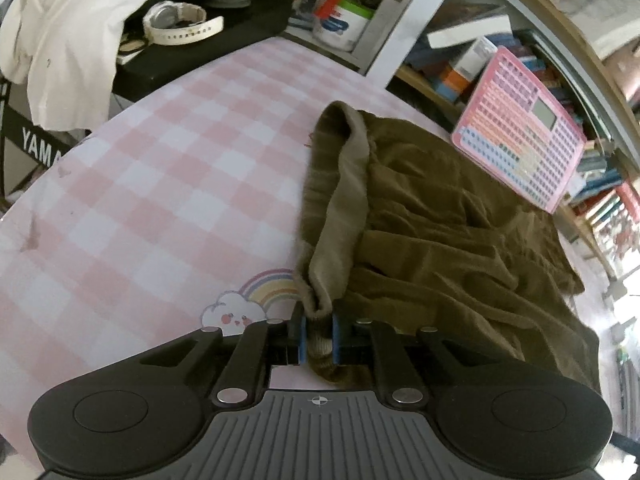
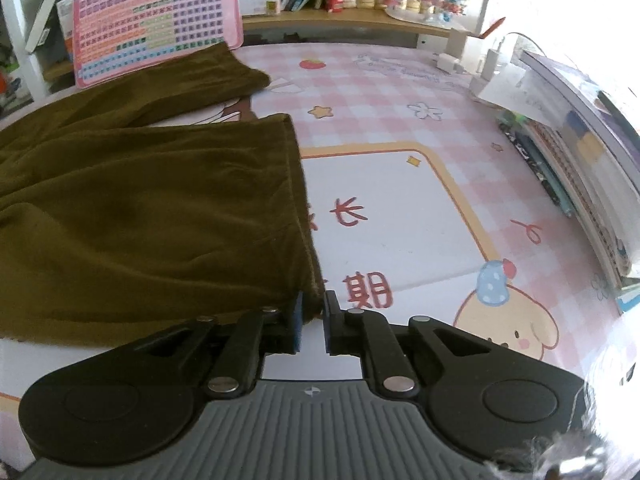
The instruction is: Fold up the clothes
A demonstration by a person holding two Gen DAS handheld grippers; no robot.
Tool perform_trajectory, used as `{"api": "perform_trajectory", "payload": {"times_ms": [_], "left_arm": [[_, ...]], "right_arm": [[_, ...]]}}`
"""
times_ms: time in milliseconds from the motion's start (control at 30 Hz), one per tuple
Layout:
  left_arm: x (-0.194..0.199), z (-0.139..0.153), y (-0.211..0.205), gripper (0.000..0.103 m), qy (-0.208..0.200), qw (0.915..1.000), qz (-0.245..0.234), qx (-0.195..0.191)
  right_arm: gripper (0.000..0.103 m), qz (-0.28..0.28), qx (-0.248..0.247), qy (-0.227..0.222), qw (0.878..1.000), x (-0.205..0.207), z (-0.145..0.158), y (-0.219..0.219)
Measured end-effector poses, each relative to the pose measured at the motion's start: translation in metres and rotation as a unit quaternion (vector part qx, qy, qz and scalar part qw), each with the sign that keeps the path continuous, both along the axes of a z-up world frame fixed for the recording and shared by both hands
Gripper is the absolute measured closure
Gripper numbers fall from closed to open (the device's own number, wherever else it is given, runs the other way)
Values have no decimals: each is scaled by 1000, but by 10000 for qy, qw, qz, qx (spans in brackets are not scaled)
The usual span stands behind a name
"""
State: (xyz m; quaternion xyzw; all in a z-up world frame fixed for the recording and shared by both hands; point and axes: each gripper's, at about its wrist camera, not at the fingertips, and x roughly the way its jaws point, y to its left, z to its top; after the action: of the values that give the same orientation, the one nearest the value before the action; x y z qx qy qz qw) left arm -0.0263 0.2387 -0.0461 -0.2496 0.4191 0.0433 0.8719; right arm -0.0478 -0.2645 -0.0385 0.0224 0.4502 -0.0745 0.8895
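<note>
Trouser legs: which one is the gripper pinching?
The near leg, its hem corner between the right gripper's pads; the far leg lies free by the pink board.

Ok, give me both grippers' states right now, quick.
Left gripper: shut on the waistband corner of the olive shorts.
Right gripper: shut on the hem corner of the olive shorts.
</note>
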Motion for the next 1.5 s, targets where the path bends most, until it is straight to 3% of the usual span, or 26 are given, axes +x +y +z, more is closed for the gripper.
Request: {"api": "perform_trajectory", "payload": {"times_ms": [233, 300, 367, 533, 667, 800, 967, 1133, 1500], "left_arm": [[0, 1, 3, 83, 16, 10000, -97, -9], [-1, 5, 4, 74, 24, 9999, -121, 104], [-4, 12, 5, 72, -46, 9996, -96, 246], [-4, 40, 2, 56, -400, 9967, -142, 697], [0, 54, -9, 52, -596, 9936, -338, 900], [3, 61, -25, 43, -688, 9904, -581, 1046], [9, 58, -59, 40, -567, 9844, -990, 1337], [11, 55, -87, 29, -516, 9792, -1361, 1412], [11, 44, -115, 27, -296, 9742, -1752, 1391]], "right_arm": [[91, -16, -348, 22, 9994, 3, -1, 5], [81, -109, -283, 0, 9995, 0, -1, 4], [71, -266, -240, -64, 9993, -4, 3, 3], [63, -452, -203, -352, 9981, -13, 16, 4], [56, -452, -95, -596, 9972, -15, 28, 13], [40, -406, -21, -758, 9963, -17, 36, 24], [24, -399, -16, -652, 9971, -19, 32, 41], [21, -132, 49, -557, 9983, -20, 28, 61], [20, 111, 24, -438, 9990, -18, 24, 72]]}}
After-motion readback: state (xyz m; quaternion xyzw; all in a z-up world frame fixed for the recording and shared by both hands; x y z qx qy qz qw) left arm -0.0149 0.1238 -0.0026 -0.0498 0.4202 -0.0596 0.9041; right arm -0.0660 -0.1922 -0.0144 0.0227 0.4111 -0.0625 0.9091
